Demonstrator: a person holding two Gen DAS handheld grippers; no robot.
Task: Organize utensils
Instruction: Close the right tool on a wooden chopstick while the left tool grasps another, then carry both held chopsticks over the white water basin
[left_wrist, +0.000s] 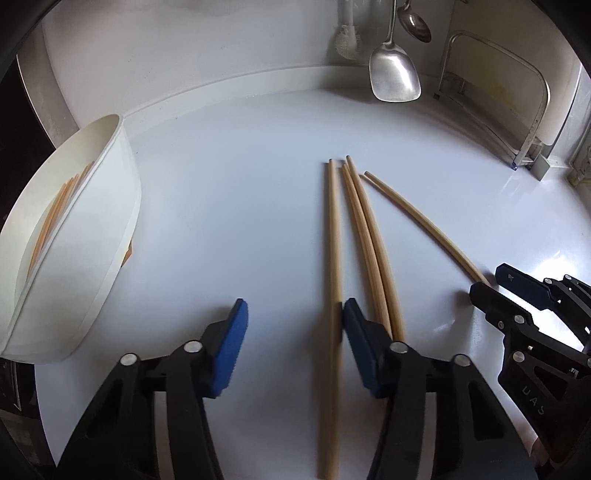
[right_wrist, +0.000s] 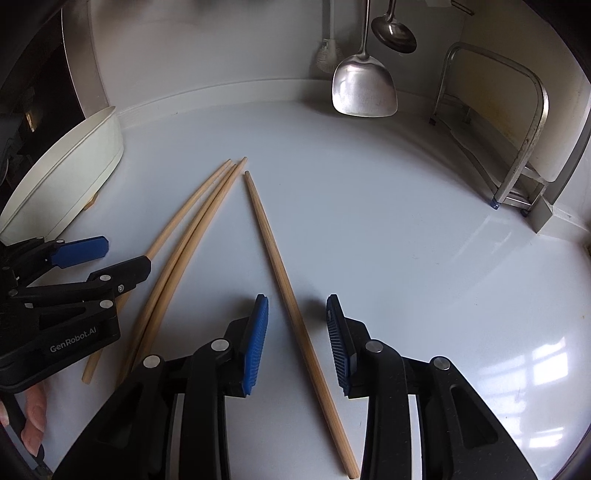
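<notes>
Both tongs stood open over the white worktop (left_wrist: 258, 206), the left tongs (left_wrist: 293, 332) and right tongs (right_wrist: 297, 332) each straddling a chopstick (right_wrist: 291, 302) ungripped.

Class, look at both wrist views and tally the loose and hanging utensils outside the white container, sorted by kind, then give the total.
Wooden chopsticks lying on the counter: 4 (first at)
Metal spatula hanging: 1
Metal ladle hanging: 1
Brush hanging: 1
Total: 7

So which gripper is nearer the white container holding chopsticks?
Left. The left gripper sits just beside the white container; the right gripper is farther off, beyond the loose chopsticks.
</notes>
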